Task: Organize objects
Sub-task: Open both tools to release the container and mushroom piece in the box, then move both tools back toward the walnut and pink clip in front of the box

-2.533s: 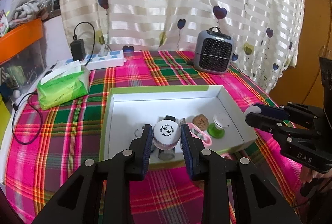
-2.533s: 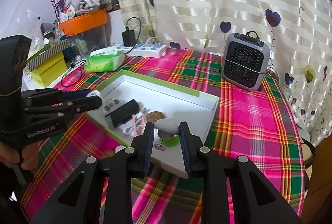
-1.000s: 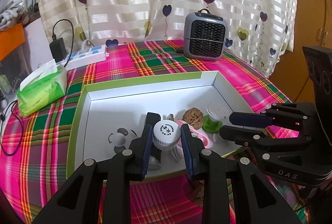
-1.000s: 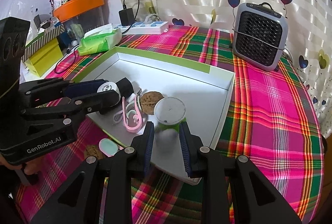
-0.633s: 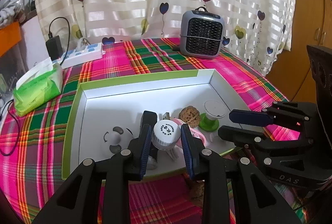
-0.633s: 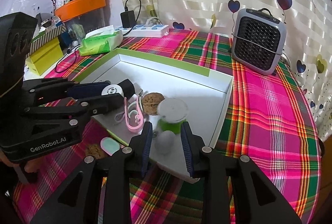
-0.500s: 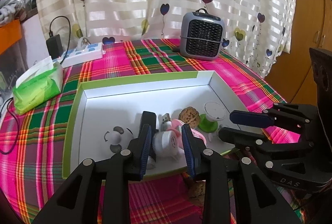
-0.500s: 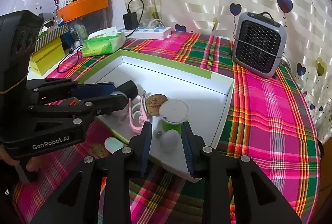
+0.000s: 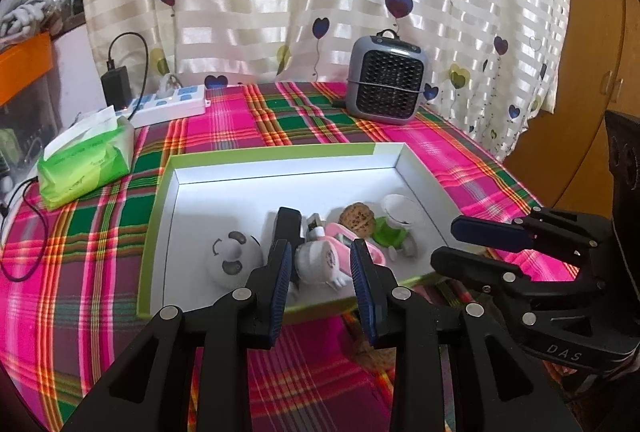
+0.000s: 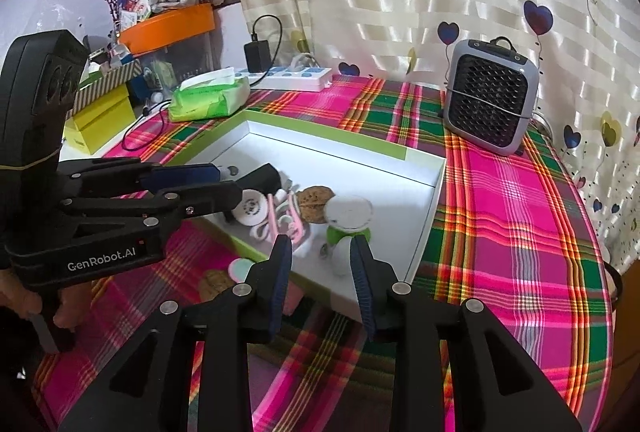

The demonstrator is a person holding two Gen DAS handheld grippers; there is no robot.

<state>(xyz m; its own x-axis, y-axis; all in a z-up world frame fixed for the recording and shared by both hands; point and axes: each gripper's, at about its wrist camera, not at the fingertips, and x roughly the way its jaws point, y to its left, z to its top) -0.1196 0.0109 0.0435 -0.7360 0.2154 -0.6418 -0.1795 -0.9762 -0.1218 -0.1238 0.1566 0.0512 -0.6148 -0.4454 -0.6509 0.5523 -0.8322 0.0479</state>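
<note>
1. Two deliveries look finished to us: the small white plastic bottle with the round cap (image 9: 318, 264) lies on its side in the shallow white cardboard tray with the green rim (image 9: 280, 156), and the white-and-green mushroom-shaped toy (image 10: 347, 218) stands inside the tray's near right corner.
2. We hold the left gripper (image 9: 320, 278) over the tray's near edge; its jaws have just been opening and now stand apart, clear of the bottle lying between them.
3. We hold the right gripper (image 10: 320, 274) just outside the tray's near right corner; its jaws have just been opening too, and they stand apart on either side of the toy's lower part, pressing on nothing.
4. Also in the tray sit a white ball with dark marks (image 9: 234, 258), a black oblong device (image 9: 286, 228), pink looped plastic pieces (image 10: 280, 222) and a brown walnut (image 10: 314, 206).
5. Outside the tray's near edge, on the plaid-covered desk (image 10: 500, 232), a second brown walnut (image 10: 216, 282) and a small mint-green disc (image 10: 241, 269) are left.
6. We judge the next move to be backing both grippers away, then going for those two; the walnut is round and may roll.
</note>
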